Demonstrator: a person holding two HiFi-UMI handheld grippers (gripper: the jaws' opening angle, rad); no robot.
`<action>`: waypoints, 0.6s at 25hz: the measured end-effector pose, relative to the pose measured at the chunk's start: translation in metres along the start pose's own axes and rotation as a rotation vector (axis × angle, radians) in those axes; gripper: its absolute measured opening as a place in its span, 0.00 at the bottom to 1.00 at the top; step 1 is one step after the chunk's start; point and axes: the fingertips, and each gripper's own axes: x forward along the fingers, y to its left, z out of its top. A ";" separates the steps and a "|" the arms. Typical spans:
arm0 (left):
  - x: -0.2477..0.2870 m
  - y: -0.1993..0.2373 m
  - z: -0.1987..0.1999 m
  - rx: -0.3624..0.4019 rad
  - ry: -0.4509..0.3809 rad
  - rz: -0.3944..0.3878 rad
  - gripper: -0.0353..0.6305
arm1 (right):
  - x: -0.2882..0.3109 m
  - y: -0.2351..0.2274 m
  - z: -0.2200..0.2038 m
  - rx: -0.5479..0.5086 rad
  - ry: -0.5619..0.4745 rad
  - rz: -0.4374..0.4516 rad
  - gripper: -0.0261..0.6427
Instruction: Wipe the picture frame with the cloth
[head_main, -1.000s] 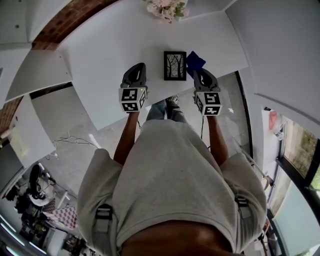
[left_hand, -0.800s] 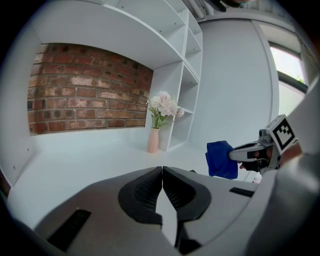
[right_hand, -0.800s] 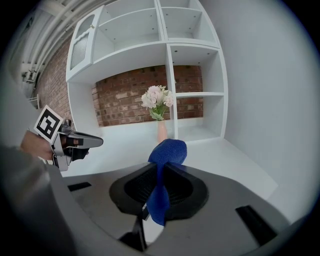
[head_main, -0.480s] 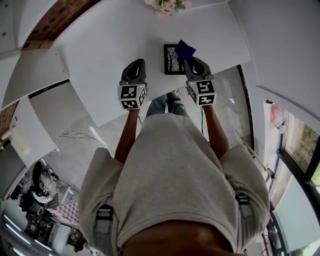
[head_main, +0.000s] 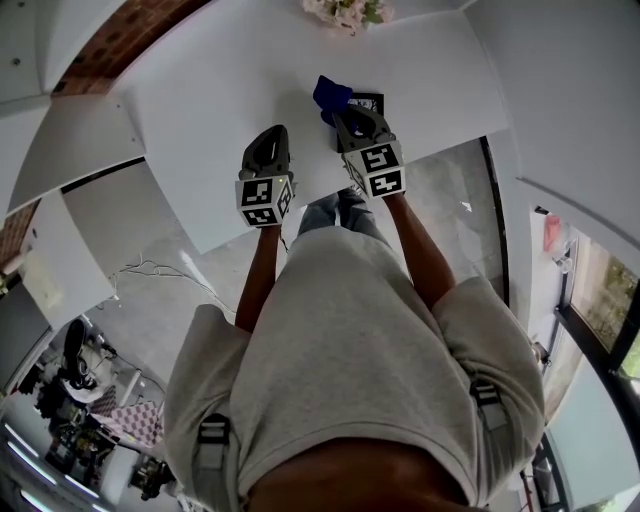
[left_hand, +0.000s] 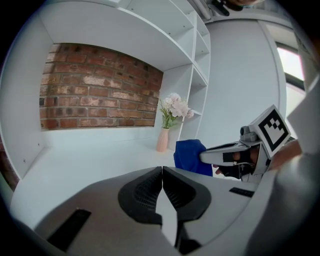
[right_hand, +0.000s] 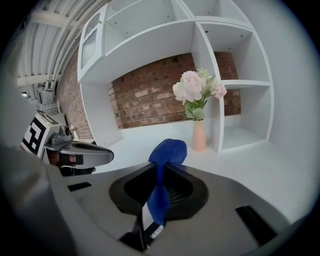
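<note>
Currently, your right gripper (head_main: 338, 112) has its fingers (right_hand: 185, 192) closed on the blue cloth (right_hand: 168, 151). The cloth is pinched between them, with a bunched end standing above the tips and a strip hanging down between the pads. In the head view that bunched end sits at the upper left corner of the picture frame (head_main: 371, 101), which is on the white worktop (head_main: 220, 90). The gripper covers most of the frame, and contact between cloth and frame cannot be confirmed.

Your left gripper (head_main: 273, 134) is over the worktop to the left of the frame and apart from it. Its fingers are pressed fully together with nothing between them.

A pink vase (right_hand: 199, 135) of pale flowers (right_hand: 194, 86) stands at the back of the worktop beside a white shelf unit (right_hand: 240, 80), with a brick wall (right_hand: 150, 95) behind.
</note>
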 end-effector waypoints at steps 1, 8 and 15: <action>-0.001 0.001 -0.001 -0.002 0.001 0.003 0.08 | 0.003 0.004 0.000 -0.001 0.005 0.010 0.13; -0.002 0.002 -0.002 -0.004 0.002 0.004 0.08 | 0.024 0.005 -0.010 0.034 0.028 0.021 0.13; 0.001 -0.001 0.001 0.009 0.001 -0.011 0.08 | 0.032 -0.027 -0.028 0.076 0.075 -0.037 0.13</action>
